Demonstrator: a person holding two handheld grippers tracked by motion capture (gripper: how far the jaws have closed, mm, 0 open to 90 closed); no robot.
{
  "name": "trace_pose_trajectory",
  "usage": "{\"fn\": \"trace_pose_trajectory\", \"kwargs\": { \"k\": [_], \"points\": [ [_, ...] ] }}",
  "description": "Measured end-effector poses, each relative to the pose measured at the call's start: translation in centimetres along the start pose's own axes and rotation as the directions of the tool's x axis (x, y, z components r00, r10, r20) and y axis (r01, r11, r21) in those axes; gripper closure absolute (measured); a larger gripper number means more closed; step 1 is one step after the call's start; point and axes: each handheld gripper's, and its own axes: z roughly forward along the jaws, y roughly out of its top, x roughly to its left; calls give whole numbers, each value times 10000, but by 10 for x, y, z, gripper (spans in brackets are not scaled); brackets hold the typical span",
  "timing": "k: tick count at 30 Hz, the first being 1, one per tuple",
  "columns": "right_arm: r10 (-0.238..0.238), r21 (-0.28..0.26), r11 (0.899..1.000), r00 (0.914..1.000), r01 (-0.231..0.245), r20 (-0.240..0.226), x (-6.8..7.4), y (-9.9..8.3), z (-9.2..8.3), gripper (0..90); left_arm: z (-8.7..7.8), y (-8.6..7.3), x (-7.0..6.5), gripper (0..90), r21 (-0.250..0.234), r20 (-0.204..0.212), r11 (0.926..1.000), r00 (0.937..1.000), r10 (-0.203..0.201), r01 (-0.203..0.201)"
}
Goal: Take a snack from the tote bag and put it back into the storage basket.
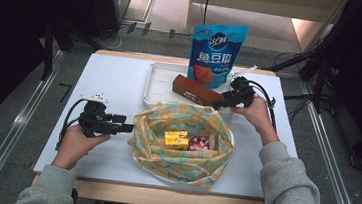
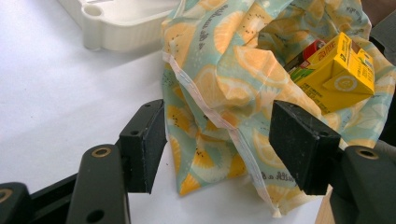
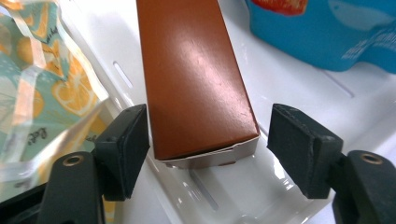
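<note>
One brown box (image 3: 196,79), one blue pouch (image 1: 217,53), one tray (image 1: 158,82), one bag (image 1: 154,147).

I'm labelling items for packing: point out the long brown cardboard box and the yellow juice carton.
long brown cardboard box (image 3: 196,74), right gripper view, glossy top face.
yellow juice carton (image 2: 338,74), left gripper view, folded top end.

The high view looks forward and down over the whole table (image 1: 111,75). The left gripper view sits close against the bag (image 2: 219,93), the right against the box (image 3: 191,70); the high view shares both.
</note>
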Motion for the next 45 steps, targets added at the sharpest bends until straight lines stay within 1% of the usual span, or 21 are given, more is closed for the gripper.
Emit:
{"fn": "trace_pose_trajectory", "kwargs": {
  "k": [3,5,6,7,8,9,10,11,13,15,16,17,19,21,23,26,30,34,39,45],
  "points": [
    [-99,-290,9995,9997,106,231,4,4,-7,326,0,0,0,375,-13,-37,10000,10000,-23,23],
    [-289,-421,9987,9989,304,357,10,8,-15,361,0,0,0,375,-6,-37,10000,10000,-10,10],
    [-343,-477,9982,9987,362,386,13,10,-18,384,0,0,0,375,-15,-33,10000,10000,-2,2],
    [-465,-618,9969,9983,486,353,18,13,-24,444,0,0,0,375,-13,-38,10000,10000,1,-2],
    [-465,-618,9969,9983,486,353,18,13,-24,444,0,0,0,375,-13,-30,10000,10000,22,-22],
    [-438,-663,9967,9984,460,347,21,14,-26,479,0,0,0,376,-13,-30,10000,10000,33,-33],
    [-472,-763,9959,9986,490,251,23,14,-27,504,0,0,0,375,-31,-49,10000,10000,33,-33],
    [-451,-851,9953,9987,471,248,26,15,-28,551,-1,0,0,375,-43,-52,10000,10000,10,-10],
    [-446,-1043,9935,9990,452,76,30,14,-29,638,-1,1,0,376,-59,-55,10000,10000,-18,18],
    [-432,-1145,9924,9990,444,124,34,11,-27,733,-1,1,0,376,-69,-77,10000,10000,-15,14],
    [-408,-1176,9923,9992,402,-32,35,9,-26,768,-1,0,0,376,-77,-76,10000,10000,-13,12],
    [-344,-1145,9929,9994,335,-64,36,8,-24,796,-1,0,0,376,-74,-77,10000,10000,-13,12],
    [-304,-1045,9942,9991,273,-280,37,4,-19,830,-1,0,0,376,-63,-83,10000,10000,-13,12],
    [-269,-866,9960,9987,231,-423,37,0,-13,840,-1,1,0,376,-40,-84,10000,10000,5,-5],
    [-227,-687,9974,9992,204,-326,35,-3,-8,840,-1,1,0,376,-28,-102,10000,9999,12,-12],
    [-12,-805,9968,9998,-6,-217,32,-5,-7,843,-1,1,0,377,-53,-72,10000,10000,5,-5],
    [199,-791,9967,9997,-187,146,25,-7,-8,842,-1,0,0,377,-34,-98,10000,10000,15,-15],
    [467,-977,9943,9981,-426,401,17,-8,-12,841,-1,1,0,377,-5,-150,10000,9999,51,-51],
    [747,-1141,9913,9946,-661,726,6,-8,-14,841,0,1,-1,378,-45,-155,9999,9998,109,-110],
    [1108,-1293,9868,9887,-974,1009,0,-8,-13,839,-1,2,-3,380,-52,-156,9998,9997,184,-185]
  ]
}}
